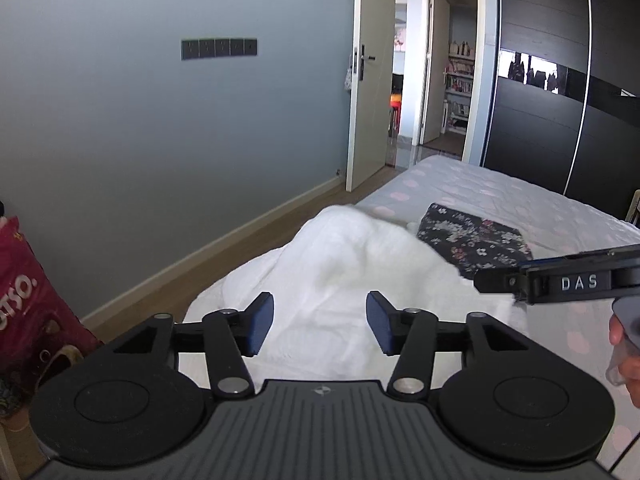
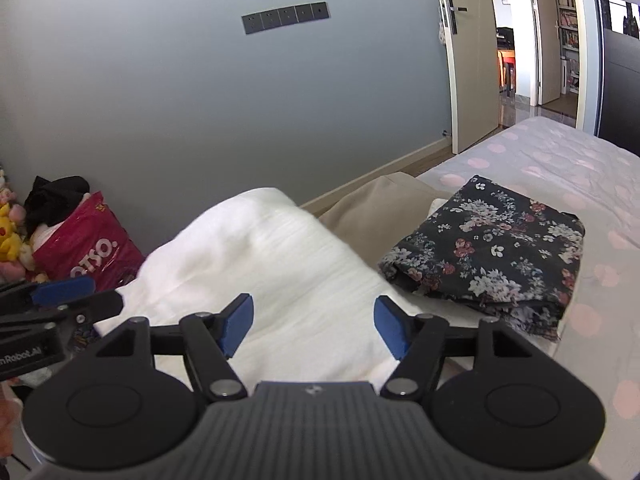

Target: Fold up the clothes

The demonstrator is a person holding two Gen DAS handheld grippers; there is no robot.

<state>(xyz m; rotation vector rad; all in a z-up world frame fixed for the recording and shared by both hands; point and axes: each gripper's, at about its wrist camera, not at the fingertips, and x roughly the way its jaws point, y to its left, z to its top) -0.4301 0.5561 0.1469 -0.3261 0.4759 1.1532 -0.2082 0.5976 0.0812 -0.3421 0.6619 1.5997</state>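
- the left gripper (image 1: 320, 322) is hovering nearest the lens in the left wrist view, its blue-padded jaws released and gripping nothing, with white cloth showing through the gap between them.
- the right gripper (image 2: 313, 326) is hanging the same way in the right wrist view, jaws spread wide and empty above the same fabric; in the left wrist view it is also reaching in from the right edge, lettered "das", with part of a hand (image 1: 624, 356) showing behind it.
- a white garment (image 2: 272, 264) is lying heaped on the near part of the bed, directly in front of both grippers, its raised middle looking blurred.
- the bed (image 2: 600, 184), covered in a pale sheet with pink dots, is carrying all the clothes and is stretching away to the right.
- a folded floral garment (image 2: 492, 256), dark with pink and white flowers, is sitting on the bed just beside the white garment, to its right and a little farther off.
- a beige cloth (image 2: 376, 208) is showing behind the white garment, at the bed's far-left edge.
- a red bag (image 2: 88, 248) is standing on the floor to the left, with plush toys (image 2: 10, 232) and a black item piled around it against the wall.
- a grey wall with a row of sockets (image 1: 219, 48) is filling the background, and an open door (image 1: 370, 76) is standing to the right of it.
- a dark wardrobe (image 1: 560, 80) is rising beyond the far side of the bed.
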